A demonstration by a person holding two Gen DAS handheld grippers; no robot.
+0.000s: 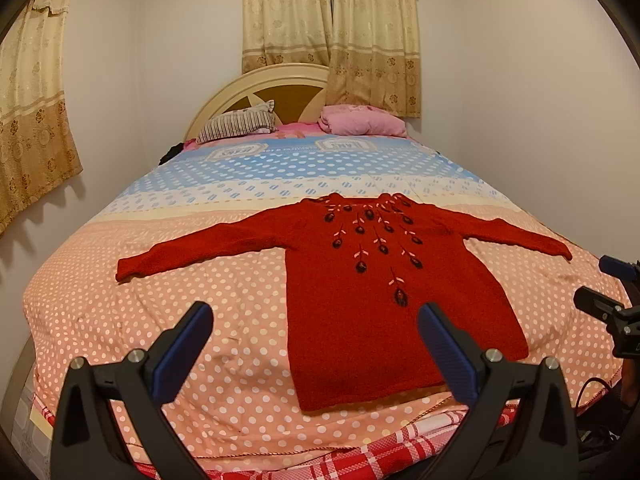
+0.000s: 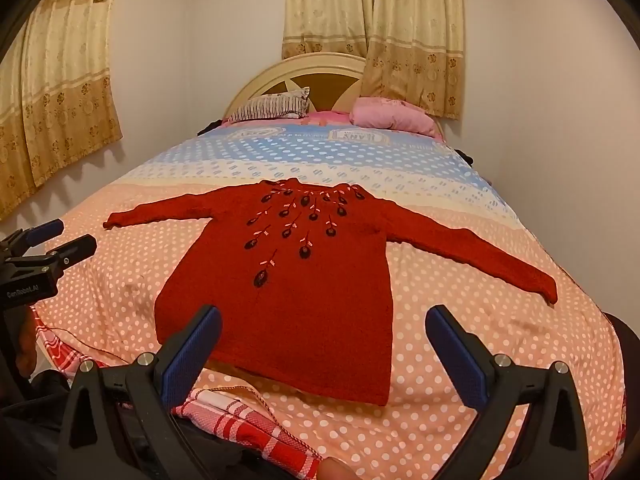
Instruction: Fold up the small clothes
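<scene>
A small red knitted sweater [image 1: 372, 300] with dark embroidered flowers lies flat and face up on the bed, both sleeves spread out to the sides, hem toward me. It also shows in the right wrist view [image 2: 296, 300]. My left gripper [image 1: 316, 320] is open and empty, held above the bed's near edge, by the sweater's lower left. My right gripper [image 2: 324, 324] is open and empty, held above the hem at the sweater's lower right. Each gripper shows at the edge of the other's view: the right one [image 1: 600, 284], the left one [image 2: 68, 240].
The bed [image 1: 168, 320] has a pink and blue polka-dot cover. A striped pillow [image 1: 236, 124] and a pink pillow [image 1: 360, 120] lie at the headboard. A red checked cloth [image 1: 380, 452] hangs at the near edge. Walls and curtains surround the bed.
</scene>
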